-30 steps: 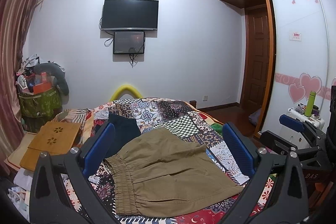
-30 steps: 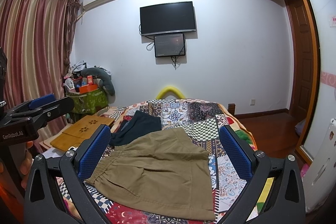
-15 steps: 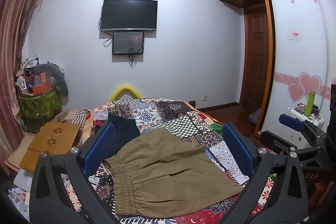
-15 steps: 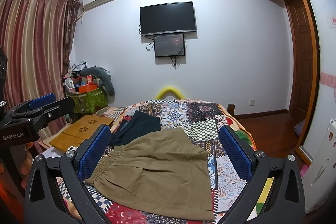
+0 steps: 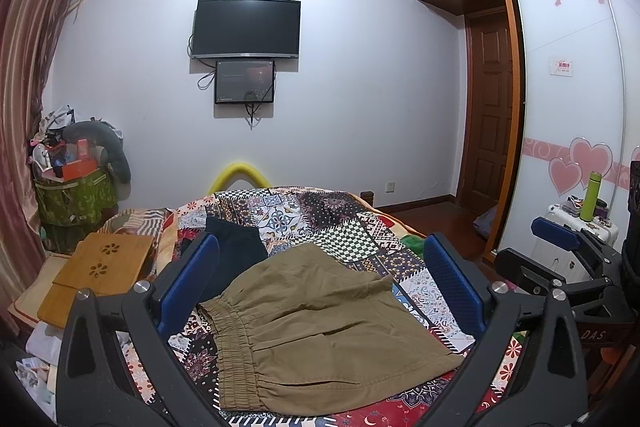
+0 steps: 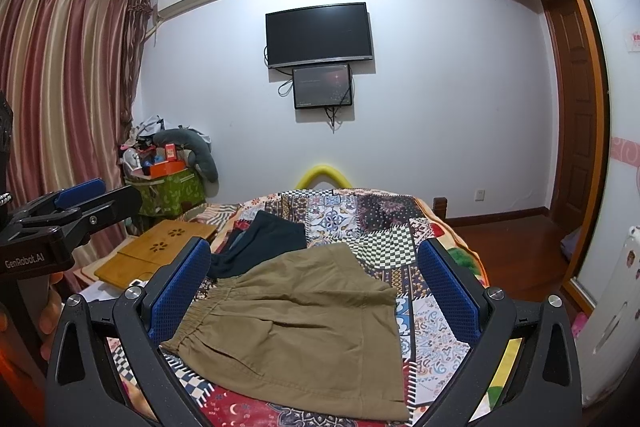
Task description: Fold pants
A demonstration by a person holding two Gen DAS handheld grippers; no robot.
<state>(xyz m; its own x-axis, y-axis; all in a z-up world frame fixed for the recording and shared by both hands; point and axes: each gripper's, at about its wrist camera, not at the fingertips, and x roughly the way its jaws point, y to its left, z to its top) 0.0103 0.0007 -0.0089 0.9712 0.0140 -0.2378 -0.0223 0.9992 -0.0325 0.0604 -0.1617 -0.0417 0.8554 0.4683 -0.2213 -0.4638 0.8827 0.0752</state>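
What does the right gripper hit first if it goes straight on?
Probably the khaki pants, which lie flat on the quilt between the open tongs of the right gripper. Nothing shows in front of them. Depth is unclear; a flatter path could pass over them.

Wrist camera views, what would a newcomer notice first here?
Probably the khaki pants, lying flat on the bright patchwork quilt right in front of both open grippers, left gripper and right gripper. Next, the black TV on the far wall, and a dark garment just behind the pants.
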